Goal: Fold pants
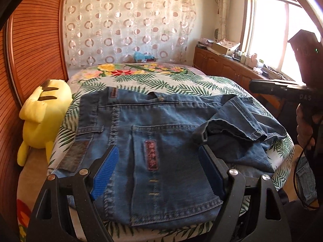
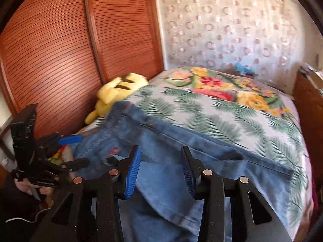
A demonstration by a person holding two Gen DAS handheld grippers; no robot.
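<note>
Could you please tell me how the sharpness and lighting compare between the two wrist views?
Left wrist view: sharp, stitching on the jeans reads clearly, but the window is blown out white. Right wrist view: smeared by motion blur, soft over the jeans and the yellow plush toy, with even lighting and no glare.

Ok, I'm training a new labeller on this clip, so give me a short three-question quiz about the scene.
1. True or false: the left gripper is shut on the jeans.
2. What lies beside the bed against the slatted doors? A) yellow plush toy B) pillow C) shoe box
3. Fill in: the right gripper is ____, holding nothing.

Key: 1 false, both grippers hover open over the jeans. 2 A, the plush toy. 3 open.
</note>
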